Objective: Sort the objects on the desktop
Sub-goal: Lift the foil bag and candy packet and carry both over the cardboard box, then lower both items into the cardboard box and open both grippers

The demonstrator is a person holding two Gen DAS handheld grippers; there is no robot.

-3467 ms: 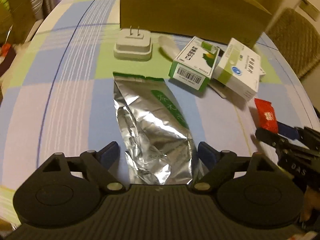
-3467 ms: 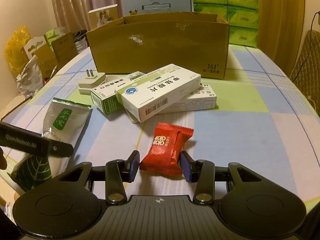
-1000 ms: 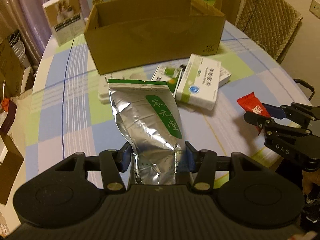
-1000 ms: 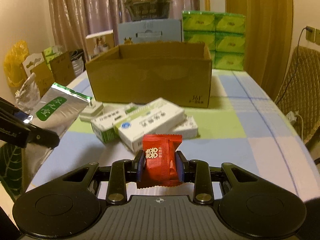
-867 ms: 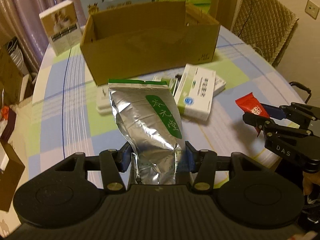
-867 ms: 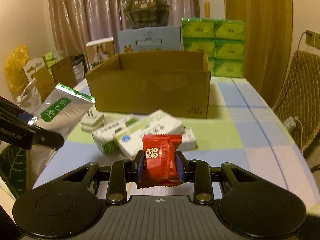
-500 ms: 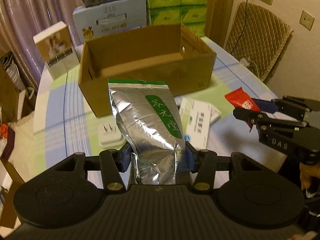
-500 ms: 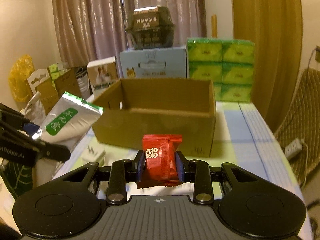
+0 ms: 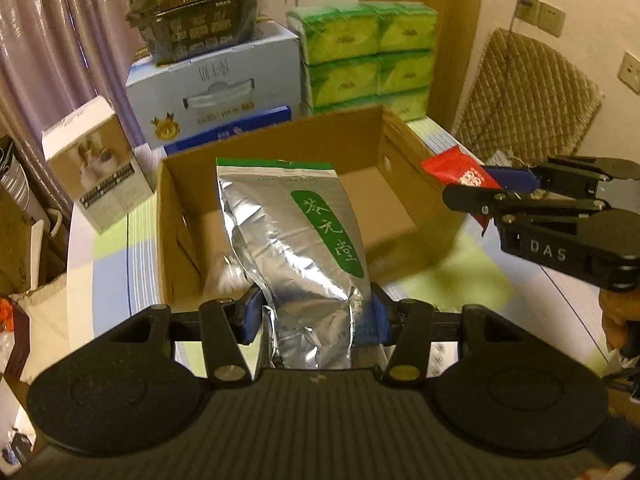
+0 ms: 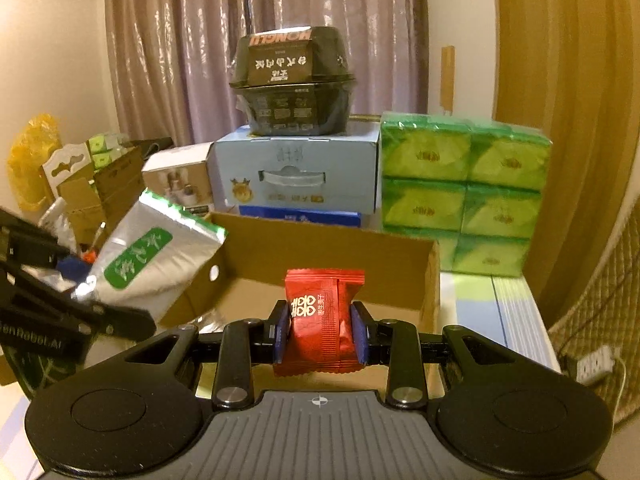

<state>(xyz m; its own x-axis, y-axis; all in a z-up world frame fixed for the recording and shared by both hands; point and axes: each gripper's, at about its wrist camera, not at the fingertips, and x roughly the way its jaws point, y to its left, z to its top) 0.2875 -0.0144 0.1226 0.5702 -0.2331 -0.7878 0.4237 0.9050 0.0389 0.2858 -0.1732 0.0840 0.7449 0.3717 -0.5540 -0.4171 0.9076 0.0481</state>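
Nearest, left gripper [image 9: 314, 316] clamped on the lower end of the crinkled silver foil pouch with the green label [image 9: 296, 240], right gripper [image 10: 320, 332] pinched on the small red crimp-edged snack packet [image 10: 320, 320], both raised at the near wall of the open brown cardboard box [image 9: 400, 184]. Best carried on past that near wall, each piece over bare box floor and apart from the other gripper, then lowered before letting go so the floppy pouch lies flat instead of snagging the rim. Beyond, stacked green tissue packs [image 10: 464, 196] and a pale blue carton [image 10: 296, 172], clear of the path.
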